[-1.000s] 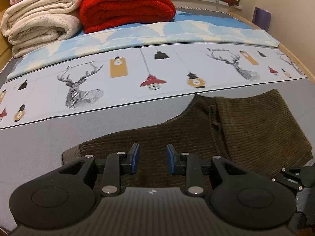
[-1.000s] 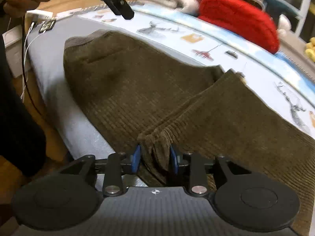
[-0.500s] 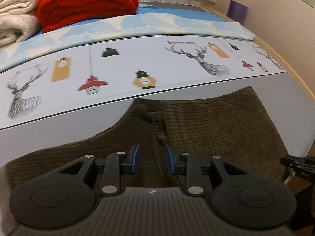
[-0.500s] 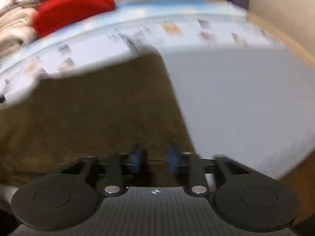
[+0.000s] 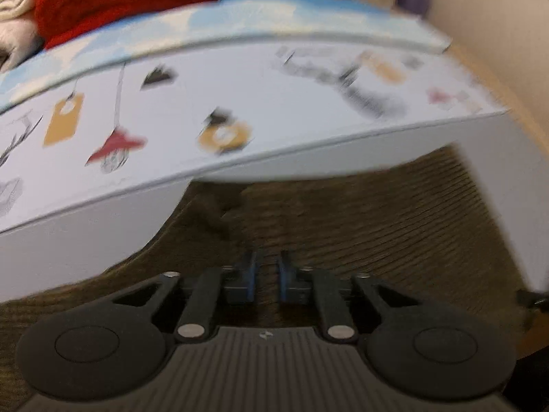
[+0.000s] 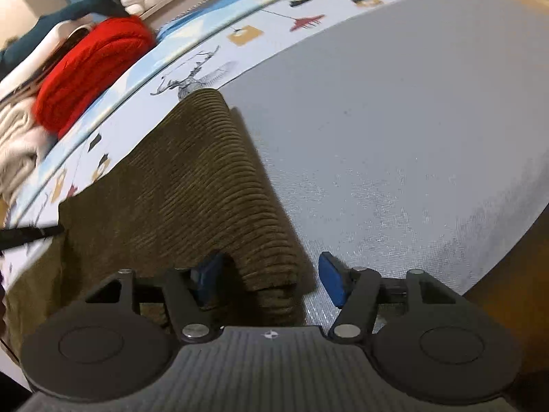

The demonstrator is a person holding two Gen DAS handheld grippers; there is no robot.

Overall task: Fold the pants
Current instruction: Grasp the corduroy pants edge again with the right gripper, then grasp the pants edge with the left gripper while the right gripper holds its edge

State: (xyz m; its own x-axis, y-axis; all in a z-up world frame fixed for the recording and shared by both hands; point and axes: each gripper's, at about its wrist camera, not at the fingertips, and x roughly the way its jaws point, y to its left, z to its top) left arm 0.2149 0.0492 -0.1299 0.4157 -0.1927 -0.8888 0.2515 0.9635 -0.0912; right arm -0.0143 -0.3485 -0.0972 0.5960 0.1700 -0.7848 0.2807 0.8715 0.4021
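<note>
A: Pointing steeply down at the bed (image 5: 85, 240), the left tool (image 5: 267, 276) sits low over the pants (image 5: 360, 226), its view smeared with blur. Its blue pads (image 5: 249, 276) are closing, with only a narrow slit left between them. Brown cloth lies right under them, but I cannot tell whether any of it is caught in the slit.

B: And the right tool (image 6: 266, 276)?

A: It also tilts down, and its view is rolled, so the bed runs slantwise across the picture. Its jaws are opening: the pads (image 6: 331, 283) stand well apart, and a rounded folded edge of the pants (image 6: 206, 185) lies between them, with a clear gap to the pad on the right; whether the other pad touches it I cannot tell.

B: How do the pants look?

A: Dark olive-brown corduroy, with fine ribs running across. They lie flat on the grey sheet (image 6: 394, 130) near the front edge of the bed. In the right view a doubled layer makes a long ridge running away from the tool towards the printed strip (image 6: 192, 79) with the deer. In the left view the cloth spreads wide, with a curved cut-out edge on the left.

B: Anything else on the bed?

A: A folded red blanket (image 5: 120, 3) and cream blankets (image 5: 13, 10) at the far side, well apart from the pants.
</note>
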